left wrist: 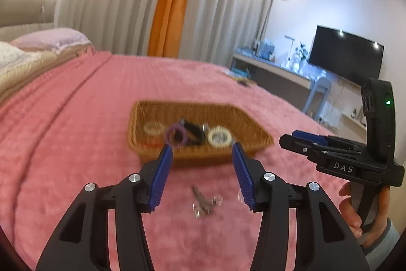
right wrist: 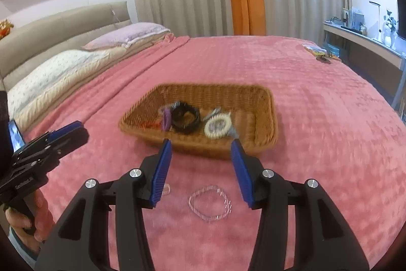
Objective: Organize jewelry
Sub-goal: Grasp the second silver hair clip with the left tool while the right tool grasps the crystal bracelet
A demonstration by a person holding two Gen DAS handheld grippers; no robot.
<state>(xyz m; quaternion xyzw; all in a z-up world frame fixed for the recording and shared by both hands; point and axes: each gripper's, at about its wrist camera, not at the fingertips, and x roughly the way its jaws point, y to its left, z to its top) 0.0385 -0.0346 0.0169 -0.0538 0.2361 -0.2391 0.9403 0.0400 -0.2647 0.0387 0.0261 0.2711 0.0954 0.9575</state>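
Left wrist view had the left gripper (left wrist: 202, 147) spread wide above a small metal clip (left wrist: 201, 202), ready to straddle it; the right gripper (right wrist: 200, 142) gaped over a clear bracelet (right wrist: 210, 203), the basket (right wrist: 264, 123) just beyond both jaws

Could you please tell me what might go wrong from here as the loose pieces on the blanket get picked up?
1. The clear bead bracelet lies flat in the plush pink blanket, so the open right gripper may pinch fabric with it.
2. The small silver clips below the open left gripper are thin and could slip out.
3. The wicker basket is light; a nudge might shift it.
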